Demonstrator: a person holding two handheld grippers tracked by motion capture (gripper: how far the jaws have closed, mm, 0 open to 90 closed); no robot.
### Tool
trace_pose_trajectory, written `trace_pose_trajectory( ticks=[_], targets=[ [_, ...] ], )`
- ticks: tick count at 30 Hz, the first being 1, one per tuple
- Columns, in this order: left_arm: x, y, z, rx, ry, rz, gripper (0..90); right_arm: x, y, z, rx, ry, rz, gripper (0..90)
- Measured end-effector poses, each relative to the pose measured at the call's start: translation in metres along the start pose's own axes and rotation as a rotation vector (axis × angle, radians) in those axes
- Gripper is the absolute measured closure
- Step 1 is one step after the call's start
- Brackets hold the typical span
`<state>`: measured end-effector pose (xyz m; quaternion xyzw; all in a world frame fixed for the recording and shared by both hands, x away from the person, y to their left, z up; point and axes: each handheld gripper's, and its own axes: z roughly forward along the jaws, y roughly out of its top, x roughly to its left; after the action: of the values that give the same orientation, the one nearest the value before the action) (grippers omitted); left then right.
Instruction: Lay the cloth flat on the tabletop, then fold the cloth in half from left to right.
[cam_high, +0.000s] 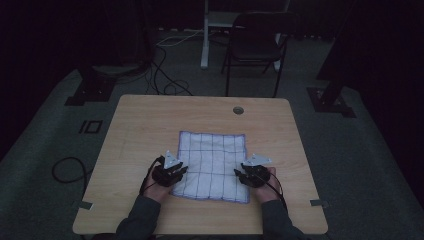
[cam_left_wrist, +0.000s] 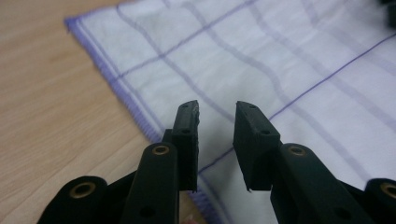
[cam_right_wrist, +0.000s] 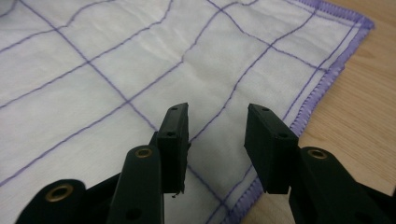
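Forearms in dark sleeves come up from the bottom of the high view, each hand carrying a tool. My left tool (cam_high: 176, 171) sits at the left edge of the white cloth with purple grid lines (cam_high: 212, 165); my right tool (cam_high: 243, 176) sits at its right edge. That cloth lies flat near the middle of the wooden counter (cam_high: 135, 130). A dark chair (cam_high: 255, 45) stands on the floor beyond.

From the left gripper view, the left tool (cam_left_wrist: 216, 122) has its jaws apart with nothing between them, over the cloth (cam_left_wrist: 280, 60) just inside its purple hem.

From the right gripper view, the right tool (cam_right_wrist: 216, 122) stands wider apart, also holding nothing, above the cloth (cam_right_wrist: 116, 60) near its hemmed corner.
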<state>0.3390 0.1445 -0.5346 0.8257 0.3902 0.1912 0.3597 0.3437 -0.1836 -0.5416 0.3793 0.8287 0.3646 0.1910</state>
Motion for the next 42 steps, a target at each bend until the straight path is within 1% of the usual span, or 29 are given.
trace_pose_trajectory(
  ticks=[1, 3, 4, 8, 11, 12, 15, 18, 20, 24, 25, 33, 36, 38, 39, 40, 41, 42],
  targets=[
    [0.002, -0.002, 0.001, 0.008, -0.001, -0.007, 73.5, -0.001, 0.000, 0.001, 0.003, 0.001, 0.007, 59.7],
    [0.003, -0.004, 0.003, 0.024, 0.010, -0.008, 76.0, -0.001, -0.001, 0.002, 0.005, 0.005, 0.006, 59.4],
    [0.004, -0.005, 0.003, 0.021, 0.005, -0.010, 76.5, -0.001, -0.001, 0.002, 0.004, 0.006, 0.006, 59.3],
    [0.003, -0.006, 0.001, 0.026, 0.012, -0.002, 80.3, -0.002, -0.001, 0.003, 0.006, 0.015, 0.018, 58.6],
    [0.004, -0.010, 0.000, 0.016, 0.010, -0.028, 82.0, -0.003, -0.002, 0.003, 0.005, 0.017, 0.018, 58.1],
    [0.004, -0.011, -0.002, 0.017, 0.011, -0.030, 82.4, -0.003, -0.002, 0.003, 0.005, 0.017, 0.017, 58.0],
    [0.003, -0.015, -0.004, 0.007, 0.012, -0.054, 83.3, -0.004, -0.002, 0.003, 0.001, 0.022, 0.016, 57.4],
    [0.000, -0.018, -0.008, 0.007, 0.021, -0.049, 84.0, -0.003, -0.002, 0.004, -0.002, 0.020, 0.013, 56.6],
    [0.000, -0.020, -0.010, 0.007, 0.021, -0.055, 84.1, -0.002, -0.002, 0.004, -0.003, 0.022, 0.013, 56.2],
    [-0.001, -0.024, -0.015, 0.003, 0.016, -0.092, 84.1, -0.001, -0.002, 0.004, -0.005, 0.028, 0.012, 55.3],
    [-0.001, -0.025, -0.015, 0.005, 0.018, -0.089, 84.1, -0.001, -0.002, 0.005, -0.006, 0.030, 0.008, 55.2],
    [0.000, -0.025, -0.016, 0.006, 0.019, -0.104, 83.8, 0.001, -0.001, 0.005, -0.002, 0.035, 0.012, 55.1],
    [0.000, -0.025, -0.016, 0.007, 0.023, -0.108, 82.8, 0.001, -0.001, 0.005, -0.001, 0.035, 0.012, 55.1],
    [0.000, -0.025, -0.016, 0.008, 0.033, -0.114, 80.9, 0.001, -0.001, 0.005, -0.001, 0.035, 0.011, 55.1],
    [0.000, -0.024, -0.017, 0.006, 0.043, -0.114, 77.3, 0.001, -0.001, 0.005, -0.001, 0.035, 0.010, 55.1],
    [0.000, -0.024, -0.018, 0.000, 0.046, -0.122, 71.8, 0.001, -0.001, 0.005, -0.001, 0.035, 0.010, 55.1],
    [0.002, -0.025, -0.019, -0.012, 0.045, -0.138, 68.2, 0.001, -0.001, 0.005, 0.000, 0.035, 0.010, 55.1],
    [0.003, -0.025, -0.021, -0.024, 0.048, -0.148, 66.4, 0.001, -0.001, 0.005, 0.000, 0.036, 0.011, 55.1]
  ],
)
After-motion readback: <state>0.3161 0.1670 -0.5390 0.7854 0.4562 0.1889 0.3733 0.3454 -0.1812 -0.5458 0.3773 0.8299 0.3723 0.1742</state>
